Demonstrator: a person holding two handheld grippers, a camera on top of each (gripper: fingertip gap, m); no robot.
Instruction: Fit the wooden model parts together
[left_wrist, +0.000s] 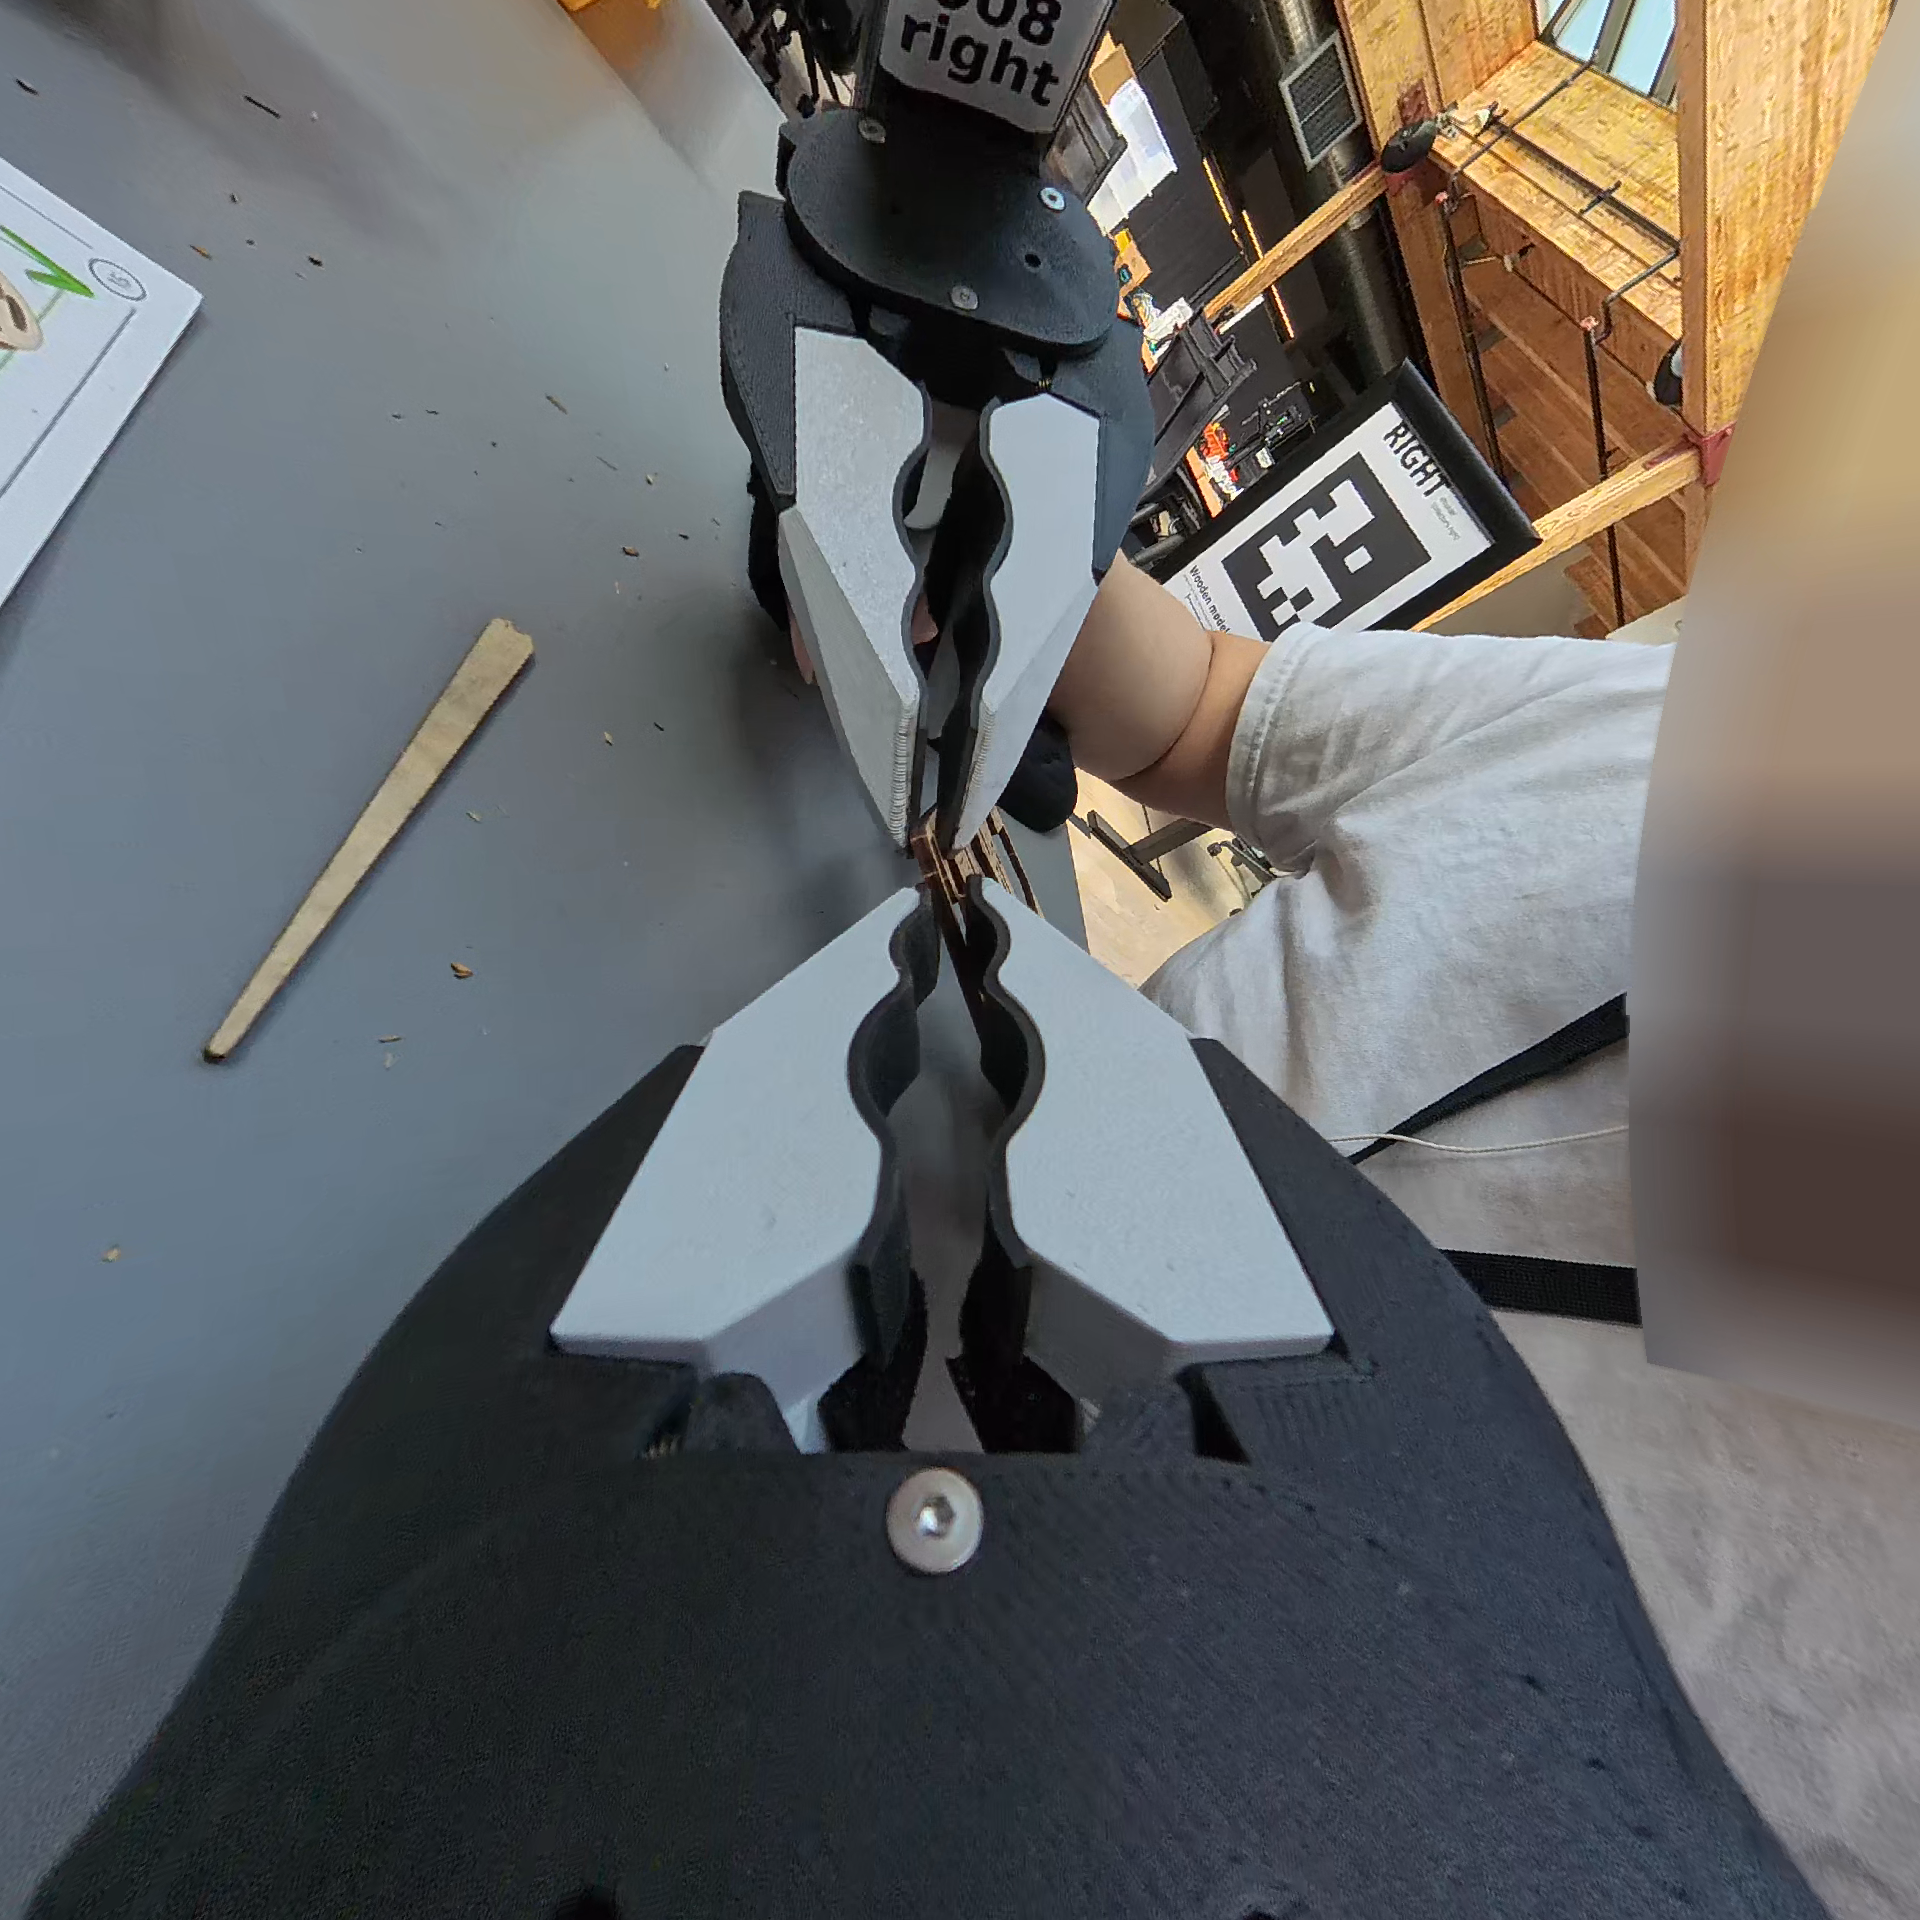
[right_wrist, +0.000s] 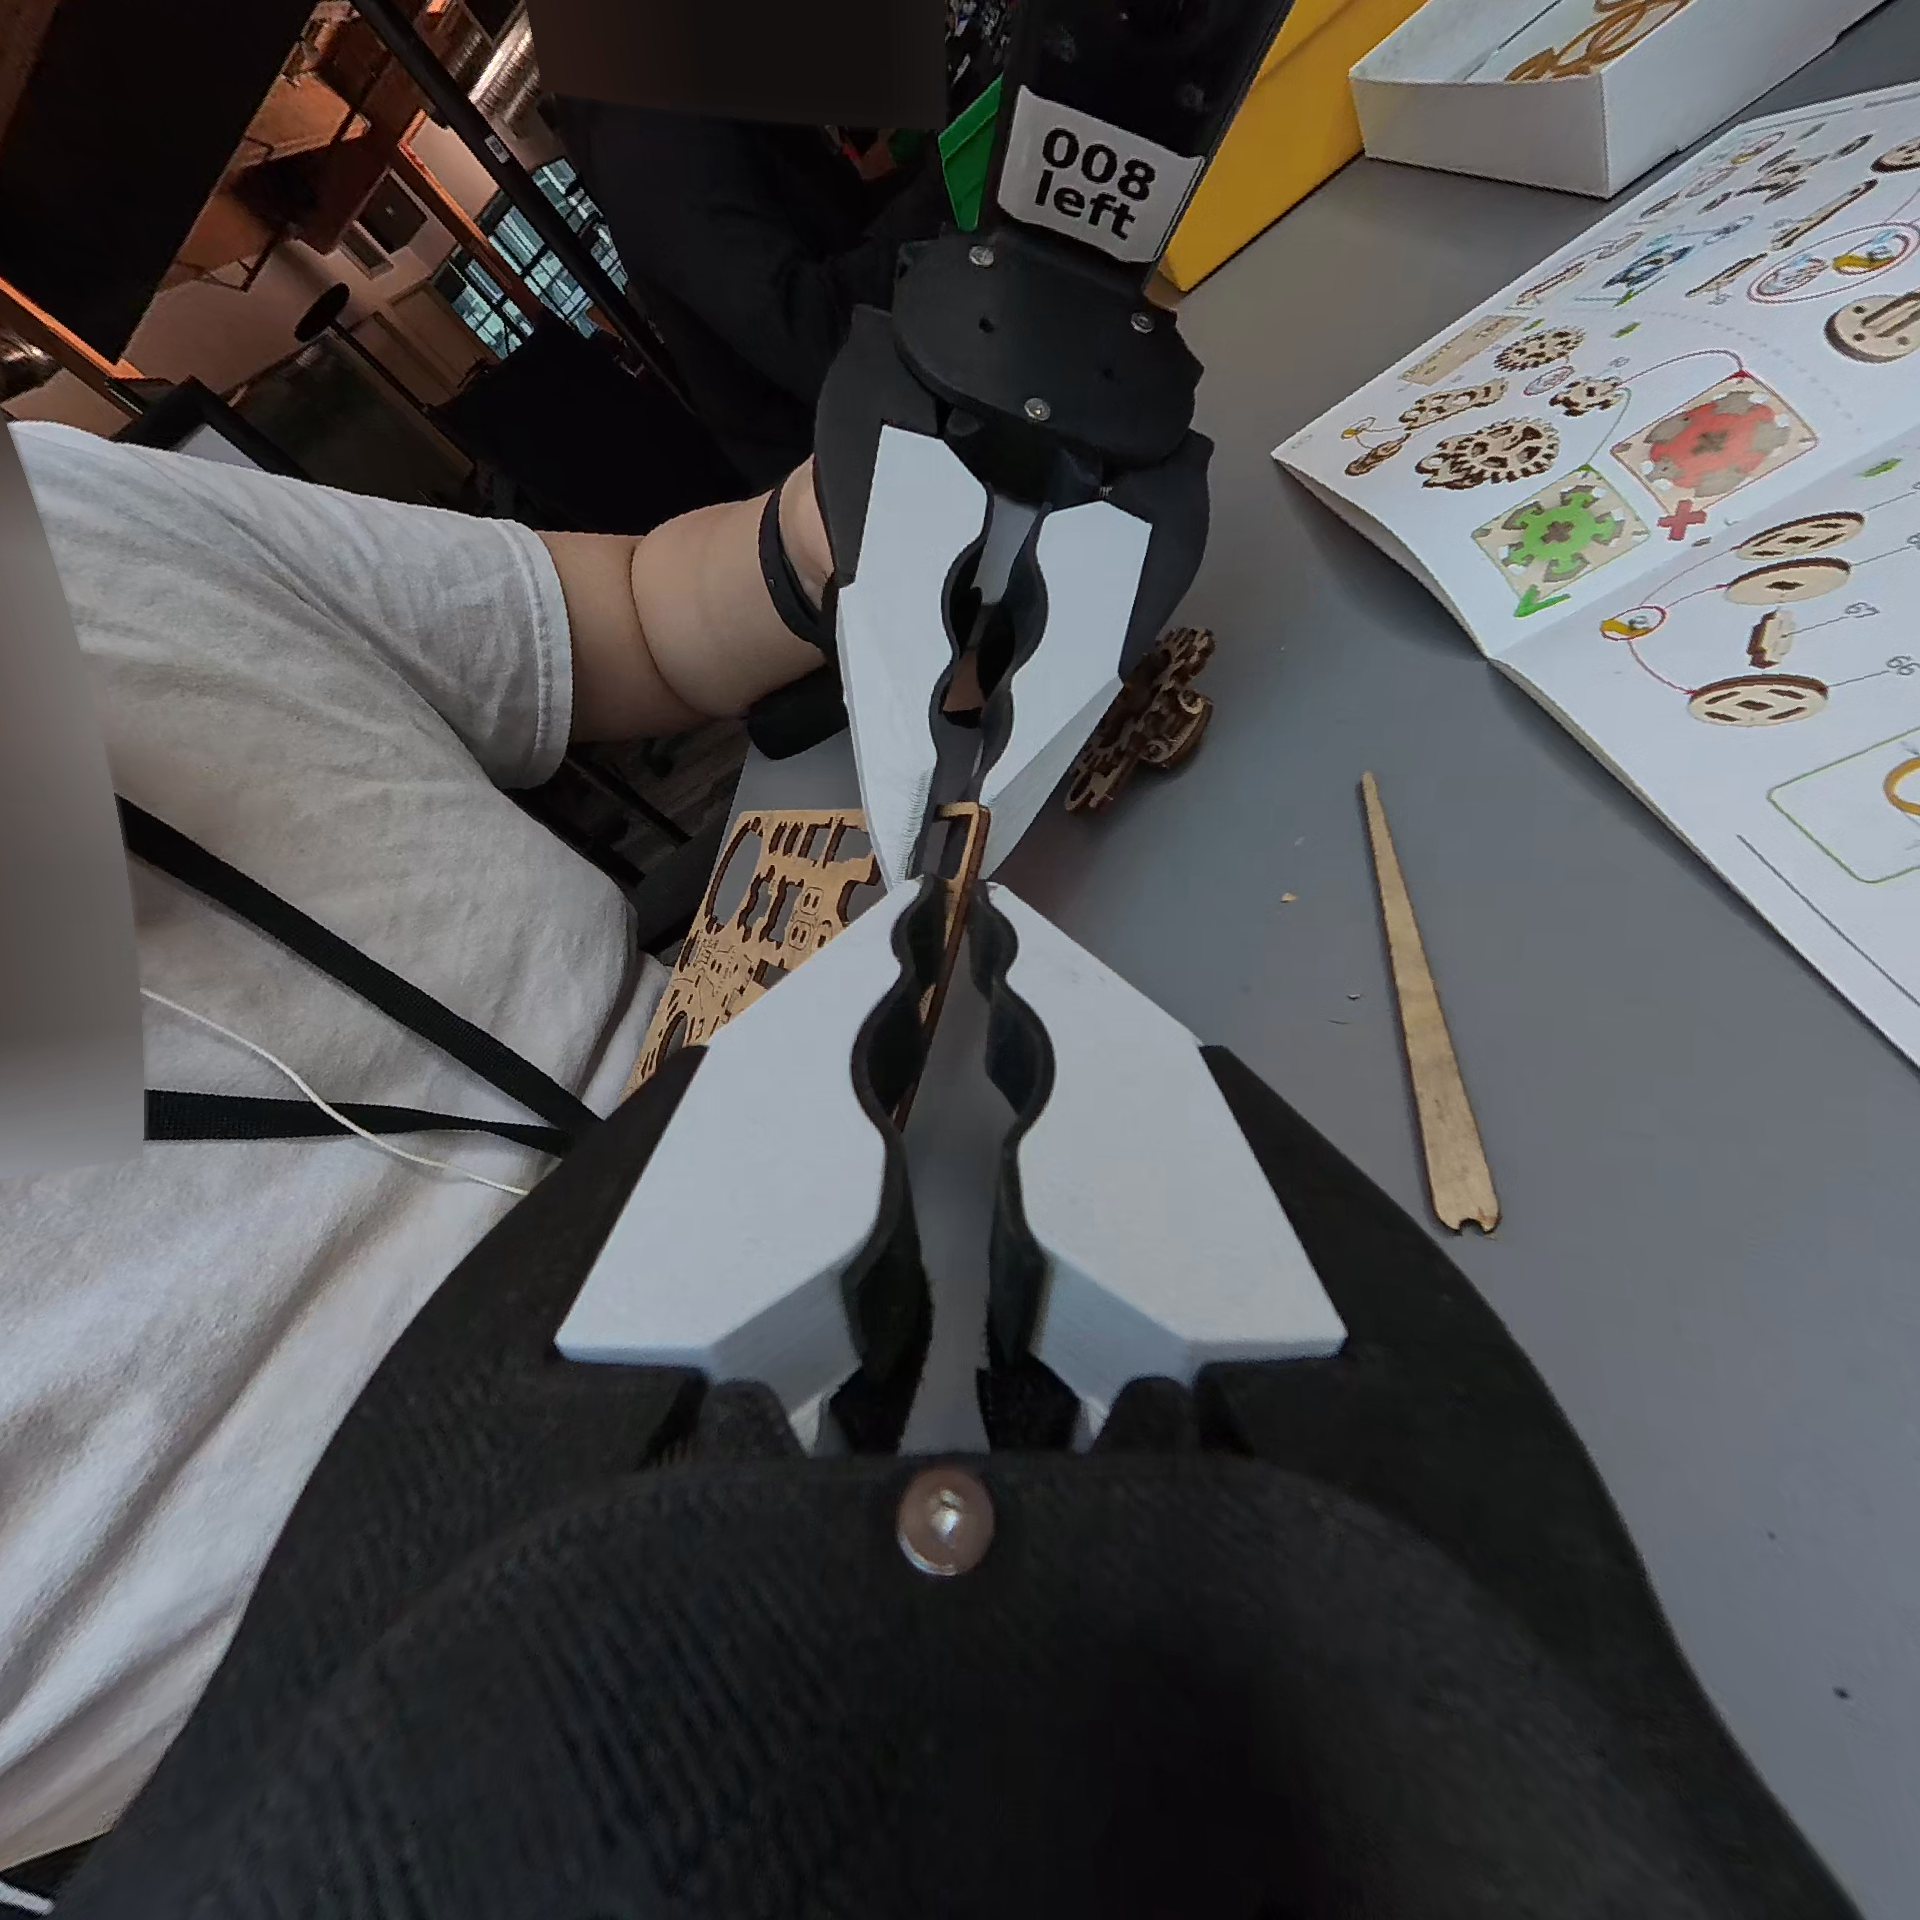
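**A:** What's the setting?

**B:** A smooth grey tabletop (right_wrist: 1621, 1039) flecked with tiny wood chips. Behind it the left wrist view shows a hall with timber beams and plank walls (left_wrist: 1538, 208), and a black-and-white marker board (left_wrist: 1340, 540) standing past the table edge. The person in a white T-shirt (left_wrist: 1455, 831) sits close against the table.

**A:** What lies on the surface, biggest first?

**B:** A large white printed instruction sheet with gear drawings (right_wrist: 1704, 499) at the right of the right wrist view, a white cardboard box (right_wrist: 1590, 94) at the far edge, and a laser-cut plywood sheet with empty cut-outs (right_wrist: 769, 925) at the near edge by the person. Then a partly built brown wooden gear assembly (right_wrist: 1153, 707) just behind the left gripper, and a long tapered pale wooden stick (right_wrist: 1423, 1018) lying flat, well apart from the grippers.

**A:** And the grippers?

**B:** They face each other tip to tip above the table's near edge. The left gripper (right_wrist: 940, 821), grey-fingered on a black body, is pinched onto a small flat wooden piece with a rectangular slot (right_wrist: 961, 842). The right gripper (right_wrist: 951, 904) is clamped on a thin dark-edged plywood strip (right_wrist: 940, 997).

**A:** How do those parts point?

**B:** The strip's long axis runs along the right gripper's fingers, slightly slanted, its tip toward the left gripper. The slotted piece sticks out from the left fingertips toward it; the two meet between the tips, though I can't tell whether they're seated.
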